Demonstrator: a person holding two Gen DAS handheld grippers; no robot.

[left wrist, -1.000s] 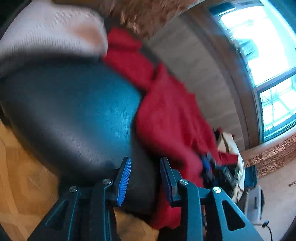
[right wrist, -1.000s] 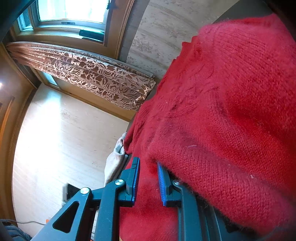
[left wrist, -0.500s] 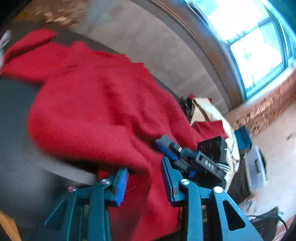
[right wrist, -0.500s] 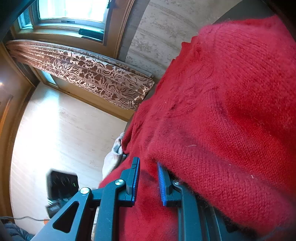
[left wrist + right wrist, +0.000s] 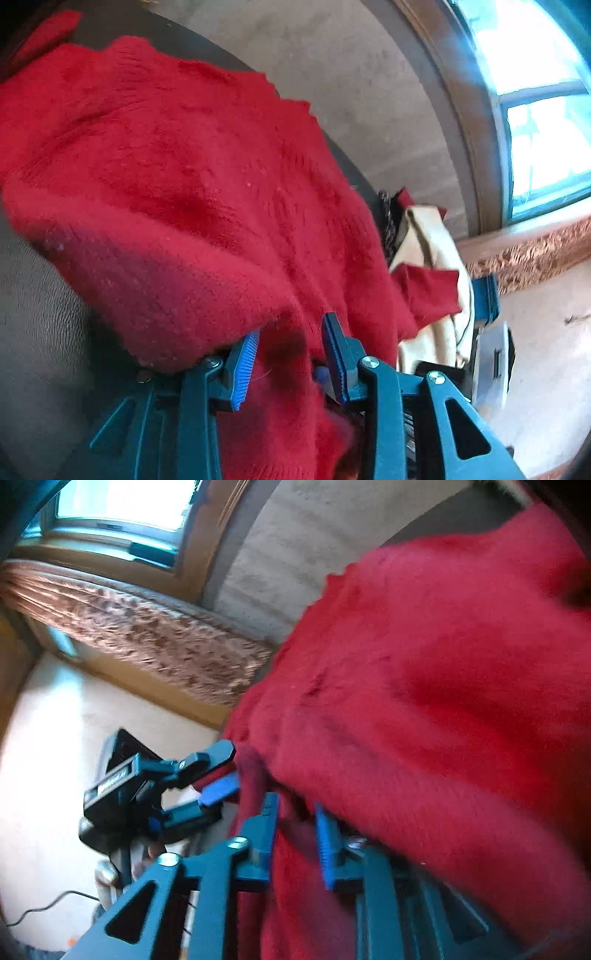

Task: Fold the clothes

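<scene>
A fuzzy red knit sweater (image 5: 192, 192) lies draped over a dark padded surface (image 5: 40, 332). It also fills the right wrist view (image 5: 424, 686). My left gripper (image 5: 290, 354) is open, with a fold of the sweater's hanging edge between its jaws. My right gripper (image 5: 295, 834) has its jaws a little apart with red knit between them; whether they pinch it I cannot tell. The left gripper also shows in the right wrist view (image 5: 218, 775), to the left, at the same hanging edge.
A cream and red garment pile (image 5: 432, 266) lies to the right of the sweater. A patterned brown curtain (image 5: 147, 635) hangs under a bright window (image 5: 546, 92). A pale floor (image 5: 48, 746) with a black cable (image 5: 48, 904) lies beyond.
The left gripper swung from the dark padded surface onto the sweater's hanging edge and now straddles it. It came into the right wrist view. The right gripper's jaws have opened wider.
</scene>
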